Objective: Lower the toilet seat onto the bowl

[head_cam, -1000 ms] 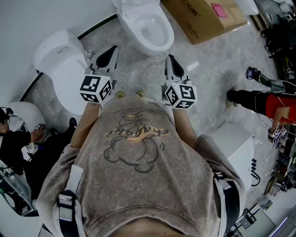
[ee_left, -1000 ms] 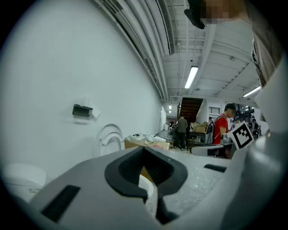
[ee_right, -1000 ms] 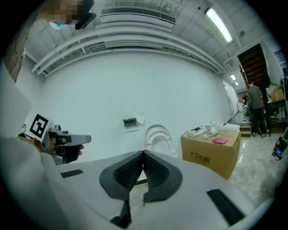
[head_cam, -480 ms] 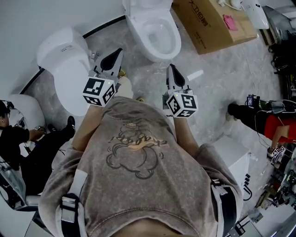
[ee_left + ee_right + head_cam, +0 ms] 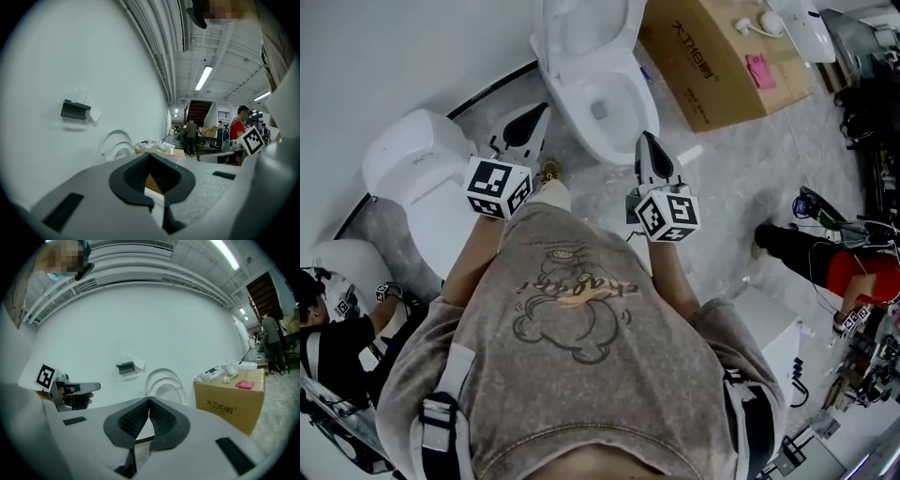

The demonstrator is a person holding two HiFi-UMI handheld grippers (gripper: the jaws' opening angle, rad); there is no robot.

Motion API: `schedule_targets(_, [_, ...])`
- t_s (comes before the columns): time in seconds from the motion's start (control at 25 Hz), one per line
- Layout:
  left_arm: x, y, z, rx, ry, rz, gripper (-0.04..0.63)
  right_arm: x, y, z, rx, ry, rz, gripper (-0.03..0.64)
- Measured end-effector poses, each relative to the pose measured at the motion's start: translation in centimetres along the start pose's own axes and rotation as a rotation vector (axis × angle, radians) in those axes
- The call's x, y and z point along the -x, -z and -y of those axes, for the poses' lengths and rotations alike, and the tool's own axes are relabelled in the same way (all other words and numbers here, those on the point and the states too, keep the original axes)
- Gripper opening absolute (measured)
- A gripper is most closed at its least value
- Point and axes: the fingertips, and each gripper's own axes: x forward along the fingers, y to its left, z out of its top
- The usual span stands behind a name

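Step in hand, as I judged it: the approach. The left gripper (image 5: 540, 112) hung just left of the toilet bowl (image 5: 565, 98) and the right gripper (image 5: 646, 142) at the bowl's front rim, neither touching anything. Both pairs of fingers were pressed together and empty. The toilet seat (image 5: 584, 21) stood raised behind the bowl, tipped back toward the wall. In the right gripper view it showed as white upright arcs dead ahead, one nested inside the other, probably seat and lid. To do it well: reach over the bowl, set one closed tip behind the seat's top edge only, leave the lid, draw it forward past balance, then ride it down under control so it does not slam. The seat looked a glossy white oval ring, hard and likely slippery
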Motion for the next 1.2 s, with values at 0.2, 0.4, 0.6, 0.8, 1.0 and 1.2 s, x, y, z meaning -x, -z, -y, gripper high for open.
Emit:
schedule_targets(0.2, [-5.6, -3.0, -4.9, -0.031, 0.064, -0.005, 0.009, -6.8, -3.2, 0.6, 0.017, 0.045, 0.027, 0.028])
schedule_targets(0.4, [-9.4, -5.0, -8.3, -0.035, 0.083, -0.008, 0.009, -11.0, -5.4, 1.4, 0.017, 0.076, 0.039, 0.028])
schedule_targets(0.6, [-12.3, -5.3, -10.0, -0.001, 0.065, -0.016, 0.011, -13.2, -6.2, 3.2, 0.016, 0.09, 0.025, 0.028])
schedule_targets(0.8, [-14.7, -5.4, -10.9, 0.018, 0.048, -0.014, 0.015, -15.3, -6.6, 5.0, 0.02, 0.073, 0.018, 0.028])
schedule_targets(1.0, [-16.5, -5.5, -11.6, 0.038, 0.038, -0.023, 0.093, -18.4, -7.5, 5.2, 0.027, -0.037, -0.001, 0.038])
schedule_targets(1.2, [-18.4, -5.5, -12.7, 0.045, 0.034, -0.031, 0.222, -22.3, -8.4, 4.6, 0.041, -0.184, -0.028, 0.284])
